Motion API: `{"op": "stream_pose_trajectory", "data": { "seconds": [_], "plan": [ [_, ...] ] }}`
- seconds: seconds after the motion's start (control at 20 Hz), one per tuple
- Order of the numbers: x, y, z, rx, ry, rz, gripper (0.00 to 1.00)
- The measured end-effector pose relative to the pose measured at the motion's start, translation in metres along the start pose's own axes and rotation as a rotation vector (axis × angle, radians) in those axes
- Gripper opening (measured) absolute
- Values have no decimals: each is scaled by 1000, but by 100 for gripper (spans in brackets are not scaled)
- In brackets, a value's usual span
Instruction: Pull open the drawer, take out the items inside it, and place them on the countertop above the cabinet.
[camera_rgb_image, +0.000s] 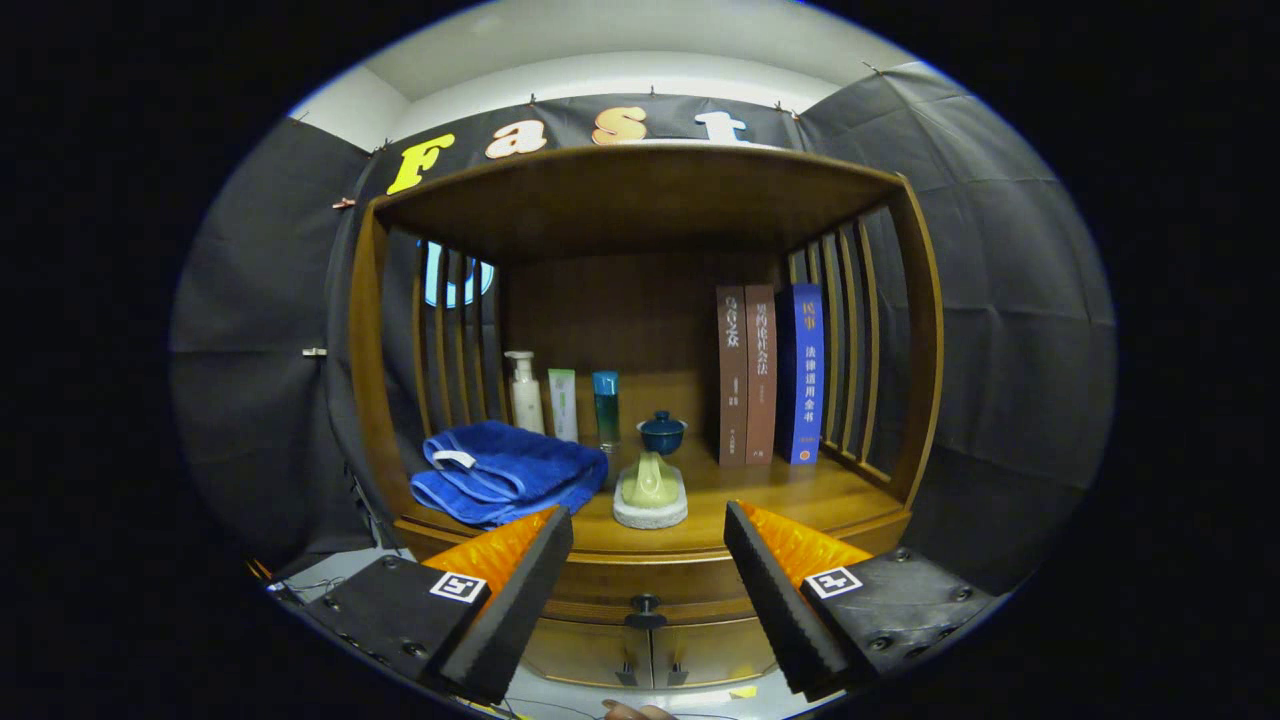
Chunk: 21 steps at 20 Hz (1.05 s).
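The gripper (648, 545) hangs in front of a wooden cabinet with its fingers spread wide and nothing between them. Between and just below the fingertips sits the drawer (645, 580), a shallow band under the countertop (790, 495), with its dark knob (646, 604) centred in the gap; the drawer front looks flush with the frame, so I judge it closed, though the fisheye bend makes a slight opening hard to rule out. Its contents are hidden. On the countertop lie a folded blue towel (505, 470) at the near left, three bottles (562, 400) behind it, a pale green piece on a white pad (650, 492) at the near centre, a dark blue lidded cup (662, 432) farther back, and three upright books (770, 372) at the far right. This fits either a closed drawer with items waiting inside, or a drawer emptied onto the countertop and shut again; which of these things, if any, came from the drawer cannot be told. Two lower doors (650, 650) below are shut.
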<state>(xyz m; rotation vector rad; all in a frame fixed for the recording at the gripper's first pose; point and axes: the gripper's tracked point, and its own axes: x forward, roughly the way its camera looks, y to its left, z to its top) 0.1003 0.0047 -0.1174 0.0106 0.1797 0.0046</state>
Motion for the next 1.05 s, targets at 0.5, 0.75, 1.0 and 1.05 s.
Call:
{"op": "stream_pose_trajectory", "data": {
  "seconds": [0.5, 0.75, 1.0, 1.05],
  "plan": [
    [-74, -2, 87, 50, -107, 17, 99],
    [-85, 2, 92, 33, -108, 25, 100],
    [-87, 0, 91, 34, -108, 23, 100],
    [-88, -1, 91, 34, -106, 24, 100]
  ]
}}
